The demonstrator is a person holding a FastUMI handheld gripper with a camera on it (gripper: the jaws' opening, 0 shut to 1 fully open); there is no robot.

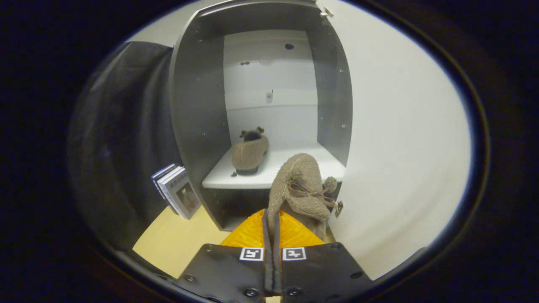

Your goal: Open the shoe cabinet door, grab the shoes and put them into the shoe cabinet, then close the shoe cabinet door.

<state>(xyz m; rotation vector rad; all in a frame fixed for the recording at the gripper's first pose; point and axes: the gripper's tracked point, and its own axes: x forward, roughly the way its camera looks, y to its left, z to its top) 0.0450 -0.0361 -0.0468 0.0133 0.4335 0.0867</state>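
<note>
The shoe cabinet (pixel 198 105) stands ahead with dark side walls and a white back, and its white door (pixel 400 139) is swung open to the right. One tan fuzzy shoe (pixel 249 153) rests on the white shelf (pixel 303 162) inside, toward the left. My gripper (pixel 272 219) is shut on the thin rim of a second tan fuzzy shoe (pixel 300 185), which has a bow and a pompom. That shoe hangs just ahead of the fingers, in front of the shelf's front edge, toward its right side.
Several books (pixel 177 191) lean against the cabinet's left outer wall on the light wooden floor (pixel 177 240). Black cloth hangs to the left of the cabinet. The open door forms a wall close on the right.
</note>
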